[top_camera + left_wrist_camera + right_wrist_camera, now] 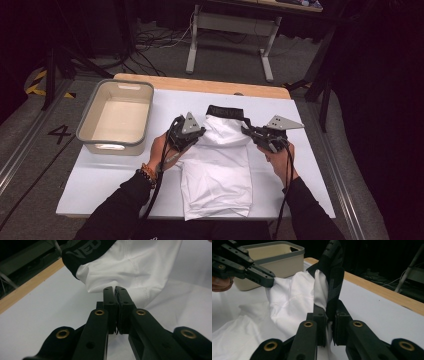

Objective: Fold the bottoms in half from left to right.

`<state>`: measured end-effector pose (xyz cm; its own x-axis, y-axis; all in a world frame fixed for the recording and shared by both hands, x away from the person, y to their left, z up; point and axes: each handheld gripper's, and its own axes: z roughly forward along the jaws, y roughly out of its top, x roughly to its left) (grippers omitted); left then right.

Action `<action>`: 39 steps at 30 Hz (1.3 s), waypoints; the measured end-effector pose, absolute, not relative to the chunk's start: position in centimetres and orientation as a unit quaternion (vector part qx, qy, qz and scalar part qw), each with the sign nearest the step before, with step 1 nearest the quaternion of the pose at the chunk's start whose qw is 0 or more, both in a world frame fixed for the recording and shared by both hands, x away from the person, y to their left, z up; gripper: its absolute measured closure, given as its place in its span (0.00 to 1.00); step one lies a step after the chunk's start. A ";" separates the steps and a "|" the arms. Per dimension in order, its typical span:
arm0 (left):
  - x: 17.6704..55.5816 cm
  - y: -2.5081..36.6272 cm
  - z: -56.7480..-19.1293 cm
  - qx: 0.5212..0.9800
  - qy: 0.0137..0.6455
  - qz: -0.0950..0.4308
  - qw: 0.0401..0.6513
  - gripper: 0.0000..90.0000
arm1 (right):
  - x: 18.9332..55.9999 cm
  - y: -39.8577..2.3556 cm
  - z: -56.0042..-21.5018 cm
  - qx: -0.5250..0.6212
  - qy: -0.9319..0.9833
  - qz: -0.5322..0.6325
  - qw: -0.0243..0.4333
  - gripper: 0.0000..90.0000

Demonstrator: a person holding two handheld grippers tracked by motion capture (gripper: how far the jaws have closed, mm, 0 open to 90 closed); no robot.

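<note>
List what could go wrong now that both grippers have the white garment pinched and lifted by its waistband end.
1. The left gripper pinches only a thin fold of the white garment; the cloth may slip out if pulled.
2. The right gripper clamps the black waistband near its edge; uneven pull between the two could skew the fold.
3. The lower part of the garment lies on the table, so dragging it may rumple the neat fold, or it may brush the bin close by.

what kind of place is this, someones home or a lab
Most likely a lab or recording studio, not a home. A white-covered table stands on grey carpet with black-and-yellow floor tape and loose cables. A person folds a white garment with the left gripper and right gripper.
</note>
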<state>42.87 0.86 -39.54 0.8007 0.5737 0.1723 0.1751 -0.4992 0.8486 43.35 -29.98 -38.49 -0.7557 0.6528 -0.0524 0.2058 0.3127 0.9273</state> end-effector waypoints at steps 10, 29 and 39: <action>37.0 0.8 -42.6 0.859 0.157 0.235 0.427 0.97 | 39.4 -30.1 -40.4 0.214 0.819 0.499 0.187 0.92; 33.9 2.5 -46.4 0.897 0.158 0.182 0.371 0.98 | 33.1 -30.1 -44.5 0.157 0.863 0.453 0.157 0.91; 34.8 3.4 -46.1 0.883 0.205 0.166 0.388 0.87 | 31.2 -30.2 -45.1 0.139 0.873 0.429 0.185 0.80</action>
